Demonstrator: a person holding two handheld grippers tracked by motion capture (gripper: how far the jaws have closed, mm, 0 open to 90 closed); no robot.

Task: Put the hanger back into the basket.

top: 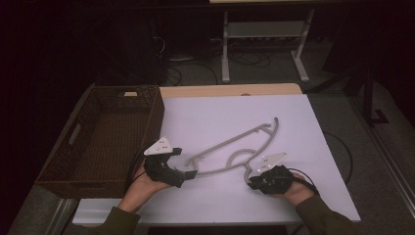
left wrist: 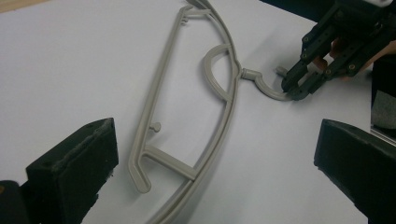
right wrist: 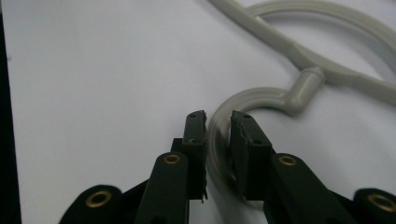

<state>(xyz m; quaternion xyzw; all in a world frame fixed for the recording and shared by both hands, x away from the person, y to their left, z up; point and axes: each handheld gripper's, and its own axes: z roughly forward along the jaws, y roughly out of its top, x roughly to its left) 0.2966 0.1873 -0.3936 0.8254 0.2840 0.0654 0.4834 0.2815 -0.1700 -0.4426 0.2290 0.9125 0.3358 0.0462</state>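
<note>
A grey plastic clothes hanger (top: 230, 144) lies flat on the white table (top: 293, 122). Its curved hook (right wrist: 243, 100) points toward the person. My right gripper (top: 249, 172) is shut on that hook, with the jaws pressed on either side of the curve (right wrist: 218, 126); the left gripper view shows this grip from across the table (left wrist: 294, 91). My left gripper (top: 188, 172) hovers at the hanger's left end, open wide. The hanger's end (left wrist: 140, 177) lies between and beyond its two jaws (left wrist: 215, 158), untouched.
A dark wicker basket (top: 154, 122) stands at the table's left edge, close to the left hand. Behind the table are a metal stand (top: 264, 34) and cables on the floor. Bare white table surface stretches beyond and to the right of the hanger.
</note>
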